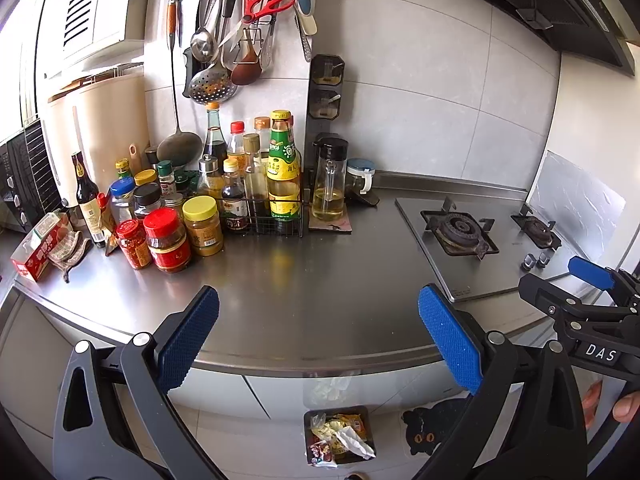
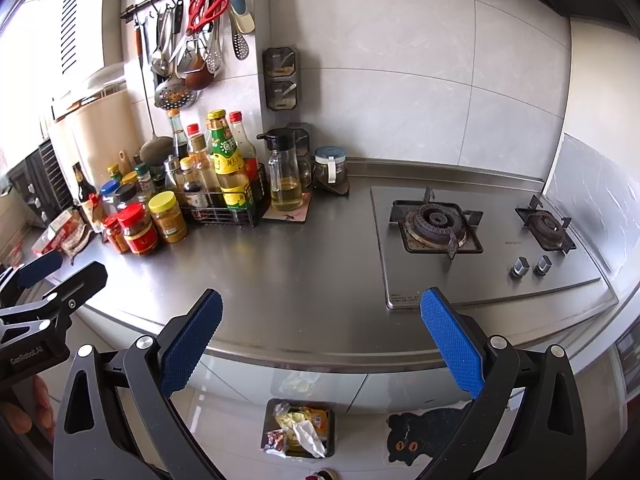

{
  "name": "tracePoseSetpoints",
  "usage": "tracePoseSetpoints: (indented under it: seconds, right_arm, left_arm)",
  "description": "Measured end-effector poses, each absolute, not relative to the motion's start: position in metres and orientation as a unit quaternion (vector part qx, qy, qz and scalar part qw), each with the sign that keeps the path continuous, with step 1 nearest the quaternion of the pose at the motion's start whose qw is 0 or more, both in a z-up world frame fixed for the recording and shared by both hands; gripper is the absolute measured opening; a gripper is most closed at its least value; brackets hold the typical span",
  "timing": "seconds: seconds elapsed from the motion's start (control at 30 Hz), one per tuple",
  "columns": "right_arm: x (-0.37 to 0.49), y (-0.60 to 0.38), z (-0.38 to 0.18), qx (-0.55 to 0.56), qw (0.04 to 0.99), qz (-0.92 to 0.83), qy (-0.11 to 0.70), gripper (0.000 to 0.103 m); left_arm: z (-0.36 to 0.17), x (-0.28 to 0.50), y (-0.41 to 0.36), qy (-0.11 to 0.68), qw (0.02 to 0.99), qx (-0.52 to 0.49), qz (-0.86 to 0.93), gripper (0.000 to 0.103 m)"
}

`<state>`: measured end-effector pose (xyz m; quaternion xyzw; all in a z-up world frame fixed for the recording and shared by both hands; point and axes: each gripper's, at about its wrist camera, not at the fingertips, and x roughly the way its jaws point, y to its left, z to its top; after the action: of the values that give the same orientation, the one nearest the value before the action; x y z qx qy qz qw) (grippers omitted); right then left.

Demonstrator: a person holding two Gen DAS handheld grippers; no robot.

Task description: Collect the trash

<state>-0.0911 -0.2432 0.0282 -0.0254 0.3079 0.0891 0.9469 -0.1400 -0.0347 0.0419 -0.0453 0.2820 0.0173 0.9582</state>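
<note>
A small dark trash bin (image 1: 339,436) stands on the floor below the counter edge, filled with crumpled wrappers and paper; it also shows in the right wrist view (image 2: 299,427). My left gripper (image 1: 318,328) is open and empty, held above the front edge of the steel counter (image 1: 304,280). My right gripper (image 2: 322,330) is open and empty, at about the same height to the right of the left one. The right gripper shows at the right edge of the left wrist view (image 1: 592,296), and the left gripper at the left edge of the right wrist view (image 2: 44,284).
Many sauce jars and bottles (image 1: 192,208) crowd the counter's back left, some in a wire basket (image 1: 264,216). A red box (image 1: 38,248) and cloth lie far left. A two-burner gas hob (image 1: 480,236) is at right. A black cat mat (image 2: 428,432) lies on the floor.
</note>
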Motion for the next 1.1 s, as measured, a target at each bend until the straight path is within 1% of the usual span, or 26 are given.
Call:
tracePoseSetpoints:
  seconds: [1.1]
  right_arm:
    - [-0.0872, -0.2406, 0.0297, -0.029, 0.946, 0.093, 0.309, 0.1]
  left_arm:
    - [0.0412, -0.1369, -0.0317, 0.284, 0.958, -0.043, 0.026, 0.095]
